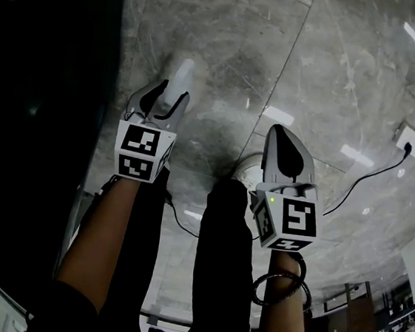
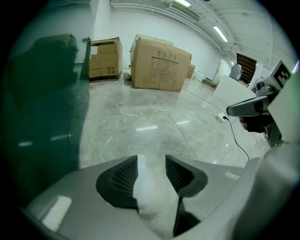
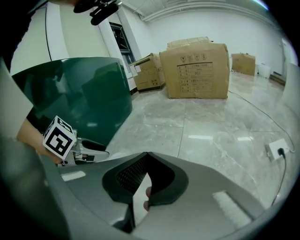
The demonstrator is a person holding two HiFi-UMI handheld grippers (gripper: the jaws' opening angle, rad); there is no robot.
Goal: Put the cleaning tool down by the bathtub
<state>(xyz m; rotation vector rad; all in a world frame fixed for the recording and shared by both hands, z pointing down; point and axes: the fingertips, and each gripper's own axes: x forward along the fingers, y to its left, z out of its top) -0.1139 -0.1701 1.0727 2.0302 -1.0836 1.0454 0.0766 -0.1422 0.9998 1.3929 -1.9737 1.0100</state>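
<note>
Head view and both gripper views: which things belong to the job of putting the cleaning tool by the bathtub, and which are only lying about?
Belonging to the job:
- white cleaning tool, clamped in the left gripper
- dark green bathtub

Only lying about:
- cardboard boxes
- white socket with a cable plugged in
- right gripper, shut on nothing

Stacked cardboard boxes (image 3: 194, 70) are sitting on a polished grey stone floor (image 1: 336, 79), strip lights (image 2: 220, 33) are shining overhead, and a dark green bathtub (image 3: 84, 93) is standing unplumbed: a bare storage hall.
</note>
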